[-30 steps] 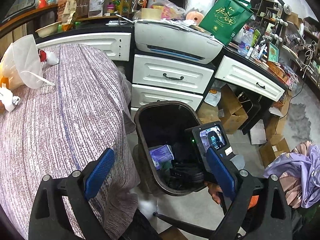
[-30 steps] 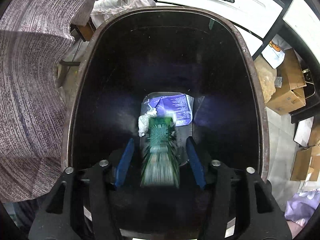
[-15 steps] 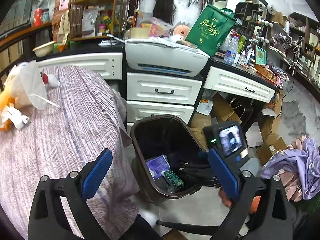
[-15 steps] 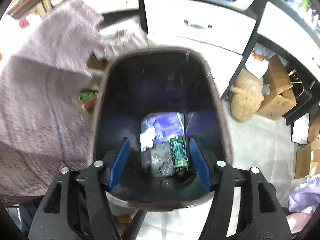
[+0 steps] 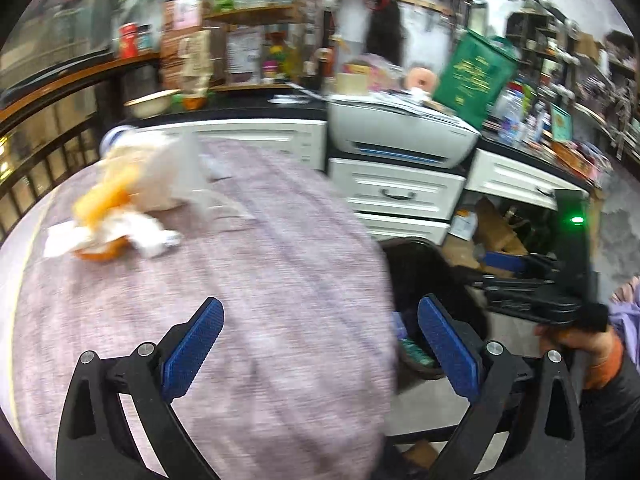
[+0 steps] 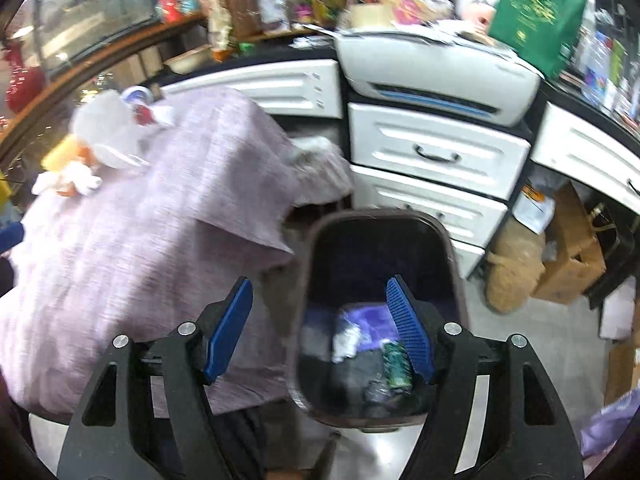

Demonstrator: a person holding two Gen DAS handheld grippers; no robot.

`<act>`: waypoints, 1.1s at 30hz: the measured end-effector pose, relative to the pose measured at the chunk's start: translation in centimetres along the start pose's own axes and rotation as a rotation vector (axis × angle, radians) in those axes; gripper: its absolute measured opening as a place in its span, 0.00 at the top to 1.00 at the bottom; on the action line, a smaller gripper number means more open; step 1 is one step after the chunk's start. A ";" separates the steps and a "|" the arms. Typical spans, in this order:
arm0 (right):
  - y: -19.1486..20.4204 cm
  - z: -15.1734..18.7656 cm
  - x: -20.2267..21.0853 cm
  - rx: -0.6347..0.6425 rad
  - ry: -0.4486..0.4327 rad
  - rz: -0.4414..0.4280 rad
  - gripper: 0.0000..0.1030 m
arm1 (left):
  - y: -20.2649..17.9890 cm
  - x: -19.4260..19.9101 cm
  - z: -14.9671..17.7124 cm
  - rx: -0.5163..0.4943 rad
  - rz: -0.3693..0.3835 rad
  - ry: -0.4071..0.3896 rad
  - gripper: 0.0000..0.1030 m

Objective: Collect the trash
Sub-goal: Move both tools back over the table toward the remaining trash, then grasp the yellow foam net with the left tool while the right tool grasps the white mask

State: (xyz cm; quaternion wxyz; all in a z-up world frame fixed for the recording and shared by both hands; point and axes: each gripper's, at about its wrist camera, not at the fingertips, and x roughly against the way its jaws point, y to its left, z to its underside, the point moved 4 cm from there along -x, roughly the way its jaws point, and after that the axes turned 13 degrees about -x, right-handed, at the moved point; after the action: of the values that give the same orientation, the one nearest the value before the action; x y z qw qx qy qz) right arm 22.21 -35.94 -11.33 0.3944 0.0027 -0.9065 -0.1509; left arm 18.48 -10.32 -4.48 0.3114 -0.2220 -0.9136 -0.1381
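Both my left tongs (image 5: pixel 318 344) and right tongs (image 6: pixel 320 328) gape wide, empty. Some trash lies in the bin (image 6: pixel 316 236); the pile (image 5: pixel 116 216) on the counter's (image 5: pixel 280 280) far left remains to collect.

printer (image 6: pixel 436 76) on white drawers (image 6: pixel 432 148) | green bag (image 6: pixel 536 12) behind printer | cardboard boxes (image 6: pixel 572 248) on floor, right | striped tablecloth (image 5: pixel 240 300) covering table

Both pictures are bright but smeary with blur. The tablecloth (image 5: pixel 240 280) looks streaky. The round lens bends everything, and the corners are black. The bin (image 6: pixel 380 264) at 6 o'clock is dark inside.
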 end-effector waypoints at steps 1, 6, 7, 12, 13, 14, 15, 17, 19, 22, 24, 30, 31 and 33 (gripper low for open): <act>0.8 0.0 0.0 0.010 0.000 -0.017 0.32 | 0.9 0.2 0.2 0.009 -0.017 0.002 0.06; 5.2 -0.2 -0.1 0.053 0.026 -0.105 0.32 | 5.4 1.6 1.8 0.043 -0.117 0.015 0.06; 6.1 -0.2 -0.2 0.068 0.031 -0.117 0.32 | 6.4 1.8 2.2 0.049 -0.142 0.021 0.06; 10.7 0.0 -0.5 0.136 0.052 -0.177 0.32 | 11.5 2.7 2.9 0.068 -0.240 0.029 0.06; 11.6 -0.1 -0.6 0.151 0.055 -0.184 0.33 | 12.4 2.8 2.7 0.070 -0.256 0.024 0.06; 12.2 -0.1 -0.7 0.161 0.056 -0.191 0.32 | 13.4 2.7 2.5 0.073 -0.268 0.028 0.07; 12.9 -0.2 -0.8 0.169 0.059 -0.198 0.32 | 14.3 2.3 2.3 0.077 -0.270 0.040 0.09; 14.1 -0.4 -1.0 0.182 0.064 -0.210 0.32 | 15.5 1.4 1.5 0.083 -0.258 0.054 0.16; 15.2 -0.4 -1.0 0.198 0.062 -0.217 0.32 | 16.4 0.5 0.6 0.074 -0.253 0.060 0.19; 16.3 -0.6 -1.3 0.215 0.066 -0.222 0.32 | 17.4 -1.1 -0.7 0.039 -0.268 0.071 0.23; 16.6 -0.6 -1.5 0.220 0.070 -0.222 0.32 | 17.9 -2.6 -1.4 0.025 -0.262 0.090 0.27; 17.1 -0.8 -2.4 0.228 0.086 -0.215 0.33 | 18.9 -5.5 -1.8 0.015 -0.267 0.139 0.55; 17.2 -0.9 -2.6 0.229 0.087 -0.215 0.32 | 19.1 -5.5 -1.8 0.029 -0.262 0.140 0.61; 17.5 -1.2 -2.9 0.233 0.084 -0.215 0.33 | 19.7 -5.1 -1.5 0.073 -0.252 0.126 0.77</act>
State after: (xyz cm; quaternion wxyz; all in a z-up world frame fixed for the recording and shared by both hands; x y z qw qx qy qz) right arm 27.01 -19.16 -7.79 0.4104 0.1518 -0.8951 -0.0859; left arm 32.48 4.45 -4.32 0.3564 -0.0852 -0.9172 -0.1565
